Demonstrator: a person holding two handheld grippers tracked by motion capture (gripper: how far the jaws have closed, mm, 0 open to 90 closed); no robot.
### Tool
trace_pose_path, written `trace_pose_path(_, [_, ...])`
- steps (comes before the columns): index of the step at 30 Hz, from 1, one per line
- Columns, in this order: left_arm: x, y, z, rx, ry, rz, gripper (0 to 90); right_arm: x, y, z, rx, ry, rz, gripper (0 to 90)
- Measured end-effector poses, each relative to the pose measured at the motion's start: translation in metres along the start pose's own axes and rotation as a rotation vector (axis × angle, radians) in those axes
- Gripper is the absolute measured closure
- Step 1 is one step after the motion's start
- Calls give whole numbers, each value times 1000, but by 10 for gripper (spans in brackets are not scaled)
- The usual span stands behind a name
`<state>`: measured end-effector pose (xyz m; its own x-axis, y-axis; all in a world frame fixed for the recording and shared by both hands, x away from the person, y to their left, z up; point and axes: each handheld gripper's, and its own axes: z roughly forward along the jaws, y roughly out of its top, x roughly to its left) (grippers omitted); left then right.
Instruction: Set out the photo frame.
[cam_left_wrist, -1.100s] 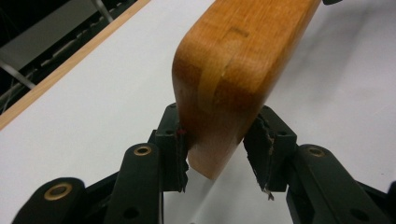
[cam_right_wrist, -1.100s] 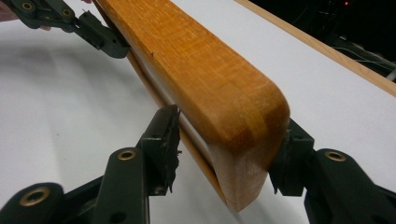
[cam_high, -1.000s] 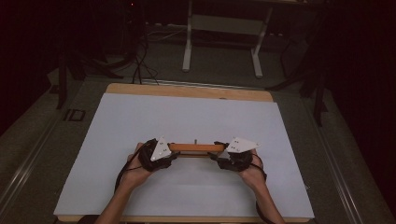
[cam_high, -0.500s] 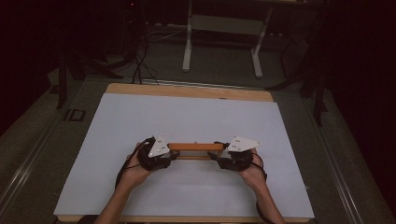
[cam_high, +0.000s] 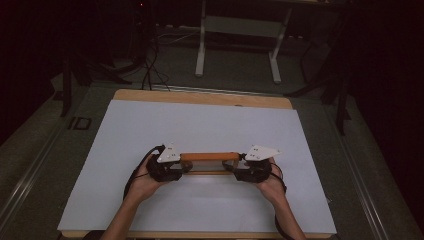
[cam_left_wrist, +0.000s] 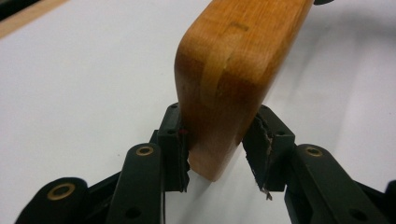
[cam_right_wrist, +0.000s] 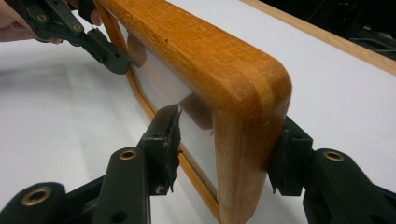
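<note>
A wooden frame with a pale glossy panel stands on its long edge over the white table top. My left gripper is shut on its left end, and in the left gripper view both pads press the rounded wooden corner. My right gripper is shut on the right end. In the right gripper view one pad sits against the panel side of the frame and the other behind the wood. The left gripper shows at the frame's far end there.
The white sheet covers a wooden table whose bare edge shows at the back. A metal stand and cables lie on the dark floor beyond. A person's forearms come in from the bottom.
The frame has tipped a little between the grippers, so its lower bar now shows from above. Both hands have stayed almost in place, still gripping the ends.
</note>
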<state>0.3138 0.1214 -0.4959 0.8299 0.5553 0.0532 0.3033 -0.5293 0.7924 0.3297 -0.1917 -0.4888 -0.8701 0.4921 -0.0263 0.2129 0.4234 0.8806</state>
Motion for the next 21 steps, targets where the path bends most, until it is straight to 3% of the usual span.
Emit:
trace_pose_path(10, [7, -2, 1, -3, -58, -75, 611, -4, -2, 3, 12, 24, 68, 507])
trace_pose_path(21, [16, -7, 0, -49, -103, -160, 606, -9, -6, 7, 12, 55, 158, 515])
